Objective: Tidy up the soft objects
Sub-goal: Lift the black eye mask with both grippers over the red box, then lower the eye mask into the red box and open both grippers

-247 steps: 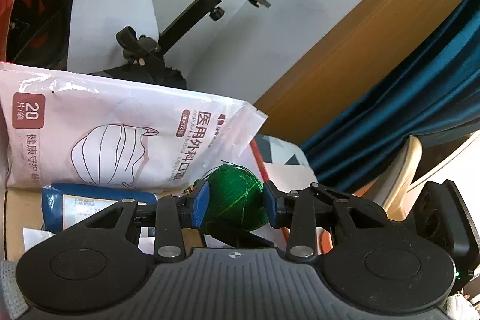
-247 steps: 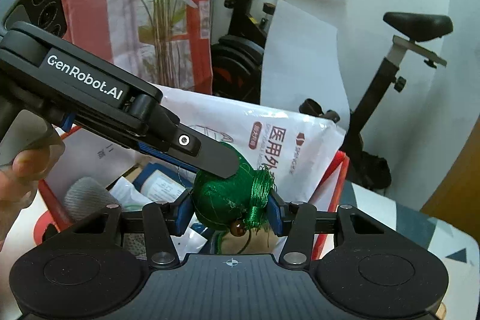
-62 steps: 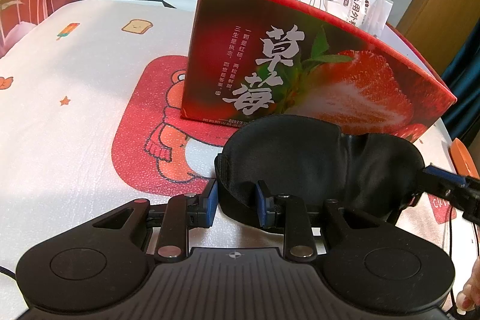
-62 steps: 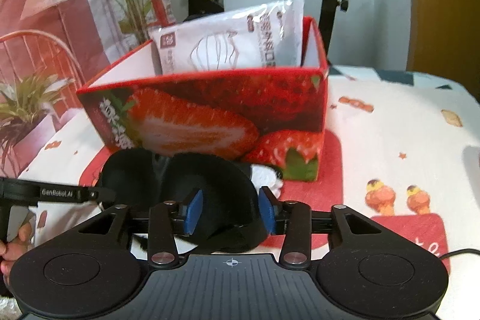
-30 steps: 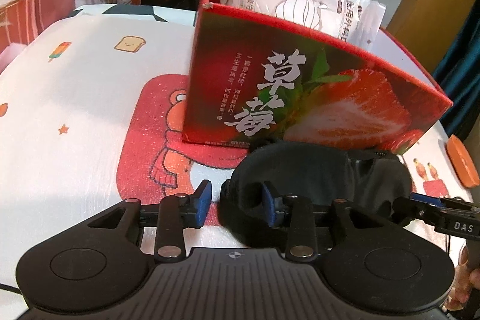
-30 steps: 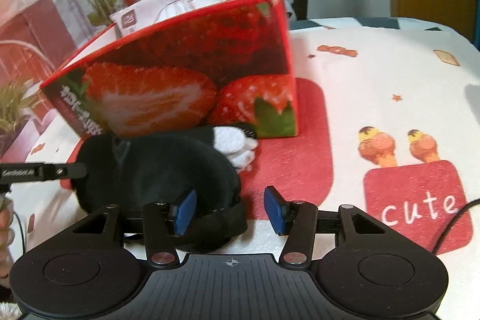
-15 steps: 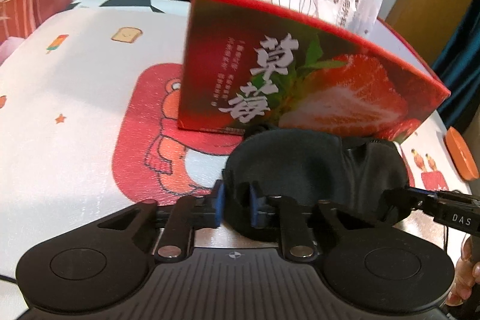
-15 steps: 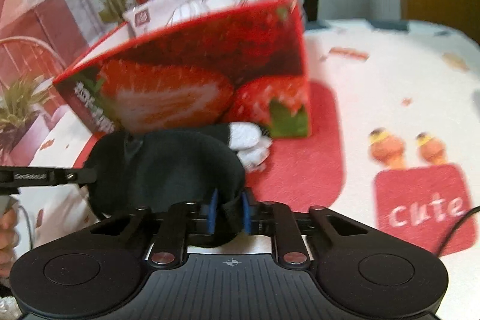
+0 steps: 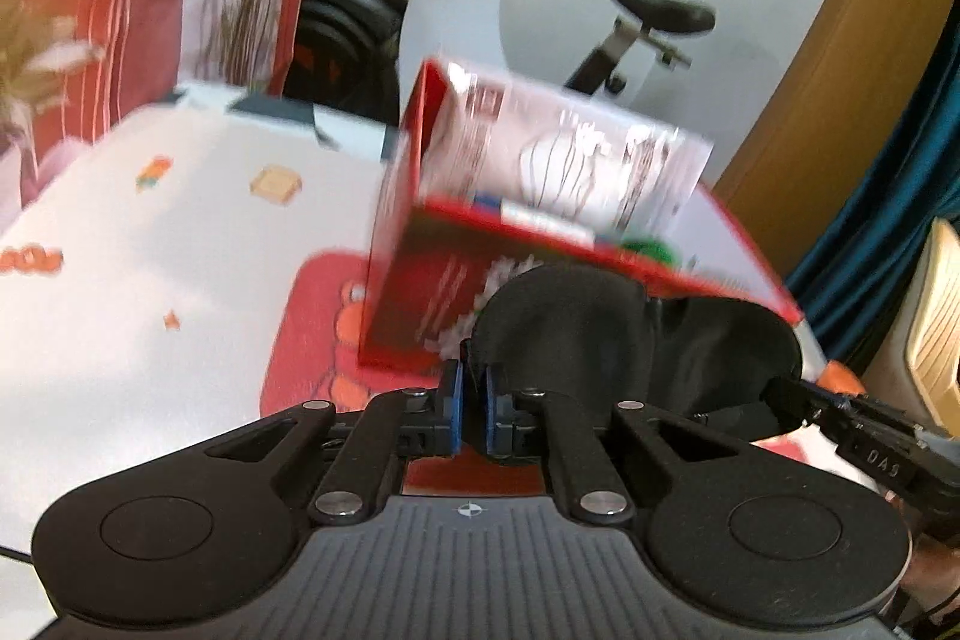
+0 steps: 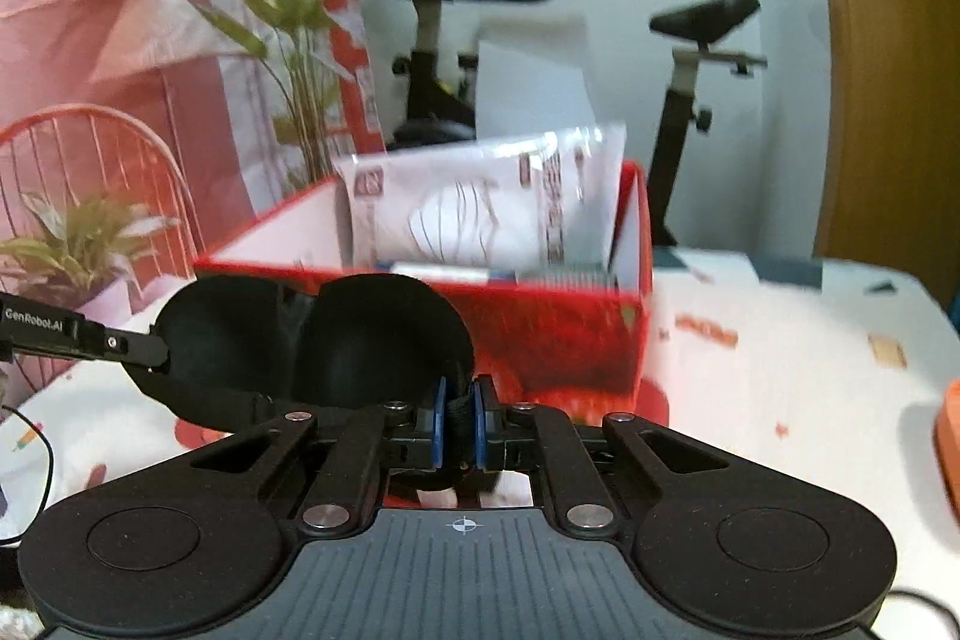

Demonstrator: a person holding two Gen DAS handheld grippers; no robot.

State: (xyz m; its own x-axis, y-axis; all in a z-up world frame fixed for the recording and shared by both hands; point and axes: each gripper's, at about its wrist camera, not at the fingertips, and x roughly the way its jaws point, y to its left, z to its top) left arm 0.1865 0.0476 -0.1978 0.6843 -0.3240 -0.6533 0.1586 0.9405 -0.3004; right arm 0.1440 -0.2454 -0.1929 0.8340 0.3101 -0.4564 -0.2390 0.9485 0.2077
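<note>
both grippers are clamped on the black eye mask (image 9: pixel 630 334), left gripper (image 9: pixel 472 415) on one end and right gripper (image 10: pixel 459 430) on the other. it hangs stretched between them, level with the near rim of the red strawberry box (image 10: pixel 570 334), probably so it goes in flat beside the mask packet (image 10: pixel 480 214).

reads "genrobot.ai" in white along the left gripper (image 10: pixel 157 353) arm in the right wrist view. reads "das", possibly cut short, on the right gripper (image 9: pixel 780 403) body. print on white packet (image 10: pixel 480 214) too blurred to read.
</note>
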